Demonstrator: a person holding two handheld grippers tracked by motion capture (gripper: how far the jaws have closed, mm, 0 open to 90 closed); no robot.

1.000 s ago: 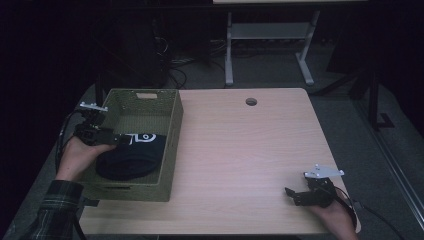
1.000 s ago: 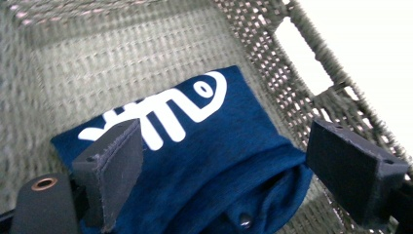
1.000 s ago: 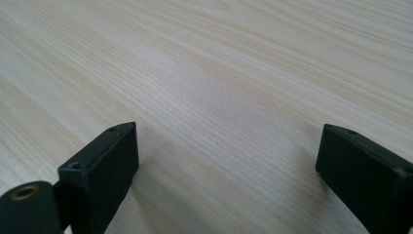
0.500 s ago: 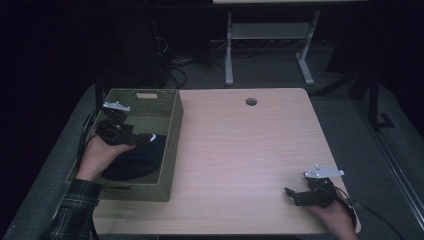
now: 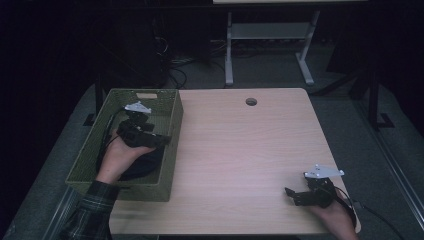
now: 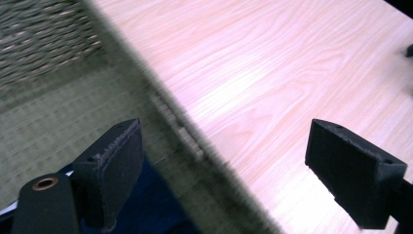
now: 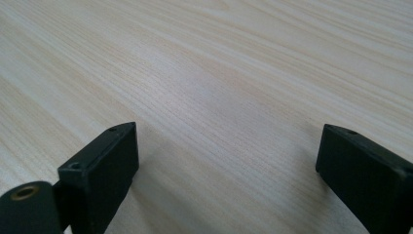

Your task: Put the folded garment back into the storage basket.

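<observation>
Hovering left gripper [image 5: 159,140], wide apart, empty | dark cloth [image 5: 145,162] beneath, in green basket [image 5: 172,125]

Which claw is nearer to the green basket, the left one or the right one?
Left. The left claw is over the green basket, at its right wall. The right claw sits far away, near the table's front right corner.

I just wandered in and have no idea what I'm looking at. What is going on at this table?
A person sits at a wooden table with a two-jaw tool in each hand. The left tool hangs open over a green woven basket at the table's left edge, above a dark cloth item lying inside. The right tool rests open on bare wood near the front right corner, holding nothing.
</observation>
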